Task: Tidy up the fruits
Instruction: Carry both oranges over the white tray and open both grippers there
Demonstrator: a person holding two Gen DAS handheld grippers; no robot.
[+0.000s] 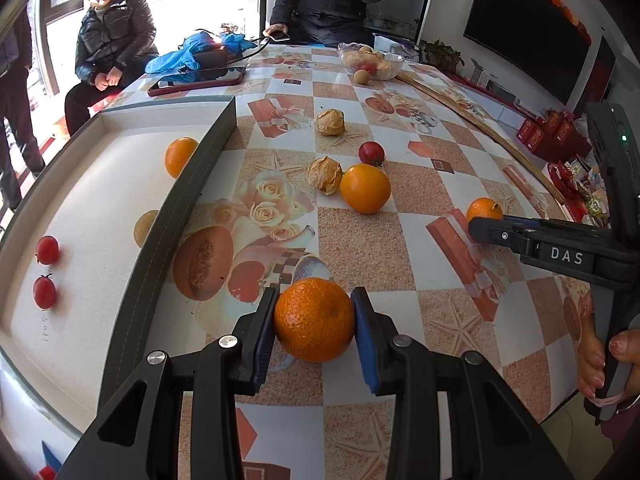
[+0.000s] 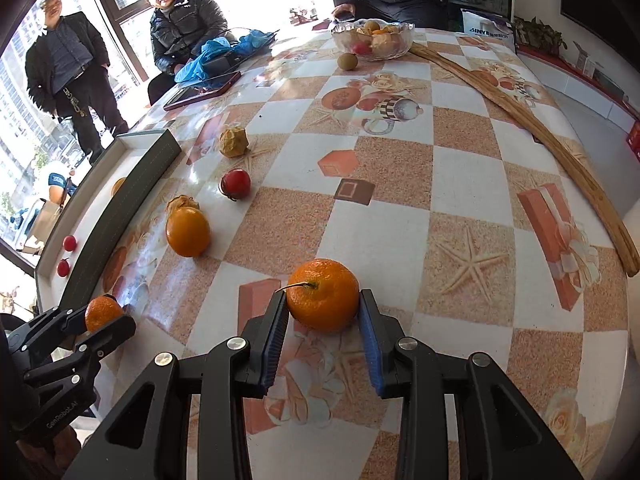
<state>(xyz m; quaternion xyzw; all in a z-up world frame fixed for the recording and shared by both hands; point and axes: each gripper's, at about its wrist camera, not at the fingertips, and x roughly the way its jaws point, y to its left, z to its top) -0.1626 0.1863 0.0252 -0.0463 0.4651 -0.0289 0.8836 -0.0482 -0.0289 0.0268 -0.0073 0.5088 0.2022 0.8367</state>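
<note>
On the worktop (image 1: 400,240), each hand-held gripper clenches an orange, the left (image 1: 314,322) its orange (image 1: 314,320), the right (image 2: 323,308) its stemmed orange (image 2: 323,295), while the tray (image 1: 208,152) holds an orange (image 1: 179,156), two red fruits (image 1: 46,270) and the glass bowl (image 2: 374,40) more fruit.

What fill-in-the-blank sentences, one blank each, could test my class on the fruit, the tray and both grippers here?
1. Each gripper, left gripper and right gripper, is shut on one ____.
2. The tray holds ____ small red fruits in the left wrist view.
3. The right gripper's fruit has a short ____ on top.
4. The glass bowl stands at the table's ____ end.

Missing: orange; two; stem; far
</note>
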